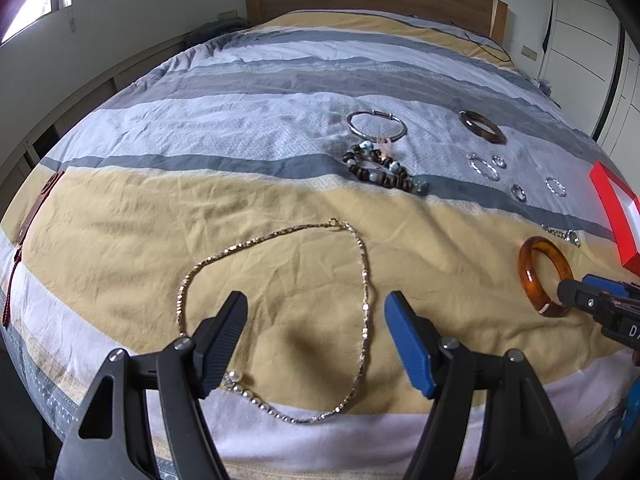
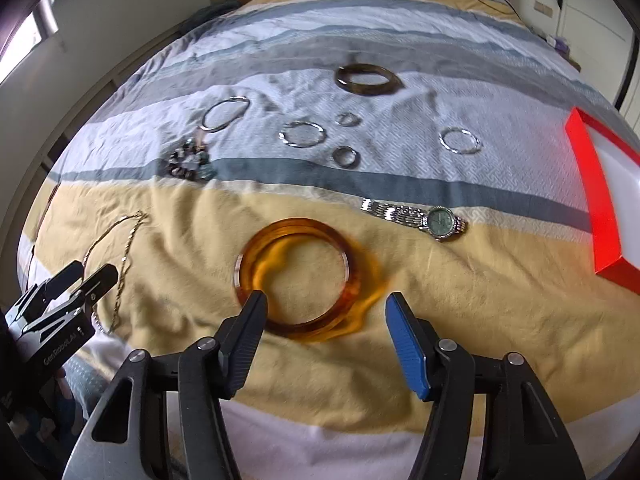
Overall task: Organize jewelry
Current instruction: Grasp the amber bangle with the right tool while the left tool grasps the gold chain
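Near the bed's (image 2: 400, 432) foot edge lay the amber bangle (image 2: 304, 280). The right tool (image 2: 324, 308) hung wide open over it, empty; the left tool (image 1: 316, 312) gaped over the chain necklace (image 1: 280, 312). The bangle looked rigid, smooth, likely slippery; pinching across its rim seemed wisest.

amber bangle (image 2: 304, 280): smeared by motion blur in the right wrist view, so its rim doubles up; the near-left edge sits behind the black finger (image 2: 244, 340) of the right tool.
gold necklace (image 1: 280, 320): part of the near-left run is hidden behind the left tool's black finger (image 1: 220, 340).
red box (image 1: 616, 216): cut off by the frame edge in both views, contents can't be seen.
bead bracelet (image 2: 188, 164): too blurry here to pick out single beads.
dark red item (image 1: 36, 208): at the bed's left edge, maybe a tassel, too warped to tell.
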`<state>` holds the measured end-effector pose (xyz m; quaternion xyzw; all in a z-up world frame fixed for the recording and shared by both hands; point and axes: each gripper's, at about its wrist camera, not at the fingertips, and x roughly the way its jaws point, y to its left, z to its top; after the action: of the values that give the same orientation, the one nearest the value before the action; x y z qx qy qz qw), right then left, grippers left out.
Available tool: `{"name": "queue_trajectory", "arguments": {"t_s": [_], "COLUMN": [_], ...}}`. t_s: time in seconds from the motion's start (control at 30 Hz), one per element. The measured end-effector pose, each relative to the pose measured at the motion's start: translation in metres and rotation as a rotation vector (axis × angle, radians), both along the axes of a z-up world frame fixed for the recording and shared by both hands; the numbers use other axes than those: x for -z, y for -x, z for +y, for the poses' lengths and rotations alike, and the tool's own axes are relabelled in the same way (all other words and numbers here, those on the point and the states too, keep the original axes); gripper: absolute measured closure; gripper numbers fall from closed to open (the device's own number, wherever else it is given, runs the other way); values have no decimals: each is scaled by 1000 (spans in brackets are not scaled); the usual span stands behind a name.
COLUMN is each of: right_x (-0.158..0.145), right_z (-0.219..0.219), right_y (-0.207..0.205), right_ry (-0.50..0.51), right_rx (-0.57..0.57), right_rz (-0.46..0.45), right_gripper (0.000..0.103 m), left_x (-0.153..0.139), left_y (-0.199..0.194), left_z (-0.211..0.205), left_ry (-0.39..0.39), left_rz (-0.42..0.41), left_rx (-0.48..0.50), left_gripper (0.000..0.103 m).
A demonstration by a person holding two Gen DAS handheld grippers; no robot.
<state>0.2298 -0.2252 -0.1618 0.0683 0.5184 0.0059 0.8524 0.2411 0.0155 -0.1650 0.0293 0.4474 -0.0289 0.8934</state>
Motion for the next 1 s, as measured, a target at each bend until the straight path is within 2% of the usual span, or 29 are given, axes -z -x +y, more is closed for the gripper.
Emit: {"name": "queue_trajectory", "arguments": {"t_s": [0.1, 0.2, 0.27, 0.3, 0.33, 0.37, 0.4, 0.43, 0.5, 0.57, 0.7, 1.0], "right_x": [14, 25, 30, 32, 35, 37, 40, 42, 41, 40, 27, -50], "right_z": [-10, -15, -15, -14, -12, -9, -8, -8, -7, -11, -17, -23], "right_y": [-10, -18, -24, -27, -30, -32, -33, -34, -34, -32, -16, 43], "right_ry": [-23, -61, -74, -77, -72, -64, -57, -52, -35, -38, -40, 17], "right_rx": [25, 29, 20, 13, -3, -15, -28, -39, -52, -50, -34, -22], "right_rz": [25, 30, 29, 29, 27, 25, 23, 18, 9, 8, -5, -156], "right_gripper": [53, 59, 62, 64, 65, 67, 70, 72, 85, 91, 93, 93], "left_x": [10, 20, 24, 25, 26, 26, 26, 26, 24, 19, 1, -73], "left_y": [-9, -16, -20, -22, -24, -26, -28, -29, -30, -28, -12, 38], "left_z": [-9, -15, -19, -21, -23, -26, -27, -27, -25, -19, -11, -19], "left_ry": [-27, -51, -55, -58, -59, -57, -54, -45, -13, 46, 142, 184], "left_rz": [25, 52, 64, 68, 70, 75, 80, 84, 94, 104, 105, -13], "left_rx": [19, 37, 52, 62, 72, 83, 88, 91, 85, 72, 60, 83], "left_gripper": [36, 44, 56, 67, 73, 86, 95, 99, 101, 101, 101, 101]}}
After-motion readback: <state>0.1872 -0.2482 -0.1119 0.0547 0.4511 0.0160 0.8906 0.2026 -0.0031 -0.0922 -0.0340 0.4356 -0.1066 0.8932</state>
